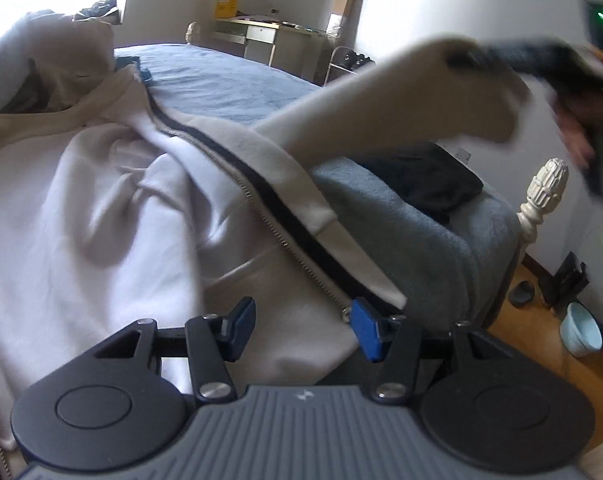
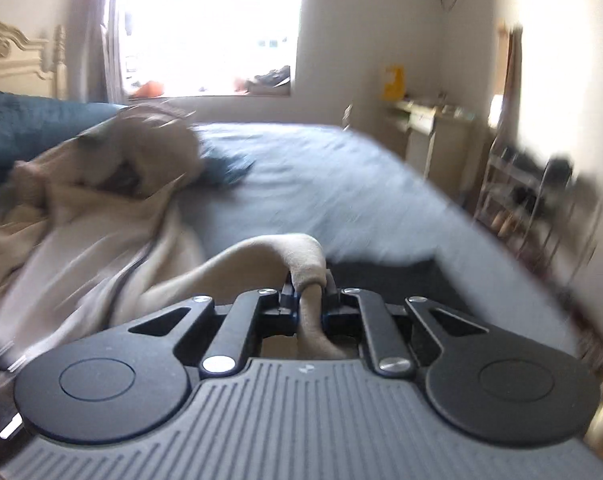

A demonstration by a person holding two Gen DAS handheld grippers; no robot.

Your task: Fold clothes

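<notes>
1. A bed (image 1: 237, 84) with a blue cover is filling a bright bedroom; a desk (image 1: 261, 36) is standing against the far wall and a window (image 2: 209, 24) is glaring white.
2. A cream zip hoodie (image 1: 101, 200) is lying unzipped across the near part of the bed, its dark zipper (image 1: 261, 216) running diagonally toward the left gripper (image 1: 301, 330).
3. The left gripper's blue fingers (image 1: 365, 330) are standing spread apart, grasping nothing; the hoodie's hem is lying between and just beyond them.
4. The right gripper (image 2: 310, 300) is clenching the hoodie's sleeve (image 2: 285, 256); the sleeve is stretching up off the bed, the cuff drooping over the fingertips.
5. A dark garment (image 1: 429, 178) is lying near the bedpost (image 1: 541, 196).
</notes>
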